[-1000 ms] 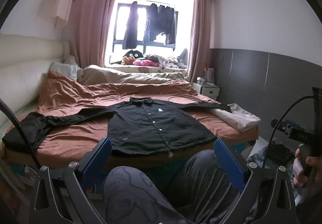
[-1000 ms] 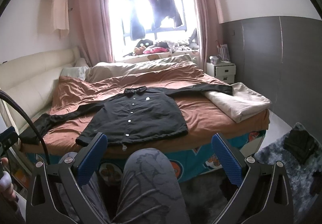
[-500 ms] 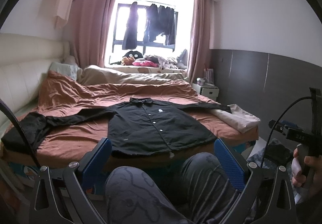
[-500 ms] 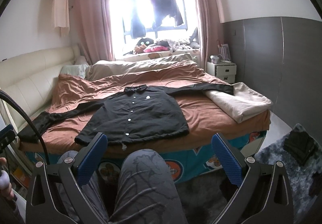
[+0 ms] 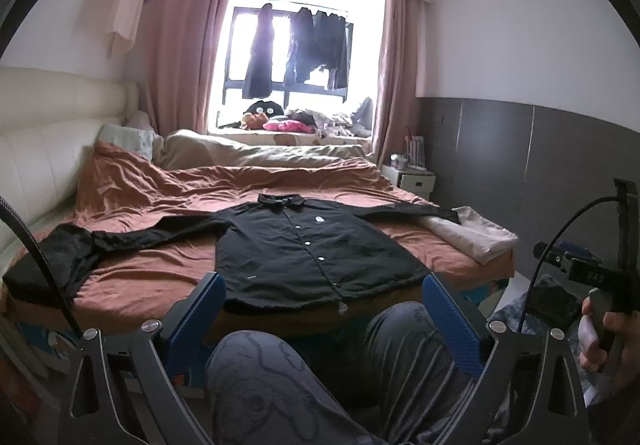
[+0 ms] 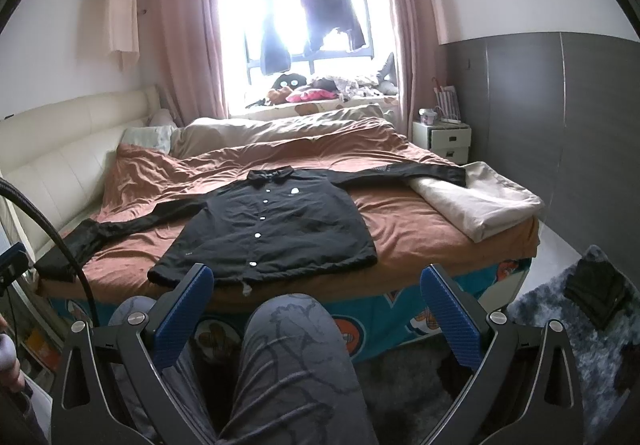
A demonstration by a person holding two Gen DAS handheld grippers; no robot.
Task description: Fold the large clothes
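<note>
While both grippers (image 5: pixel 323 319) (image 6: pixel 317 313) stay open, shirt (image 5: pixel 304 249) seemingly unmoved (flat).

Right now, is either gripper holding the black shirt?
No: the black shirt lies flat on the bed, and both the left gripper and right gripper are open, well short of it.

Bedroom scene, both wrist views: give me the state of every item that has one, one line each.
black shirt: spread flat on the bed, buttoned, sleeves out, unfolded
left gripper: open, empty
right gripper: open, empty
curtains: drawn open
cream blanket: folded, under one cuff
dark clothes: hanging at the window
</note>
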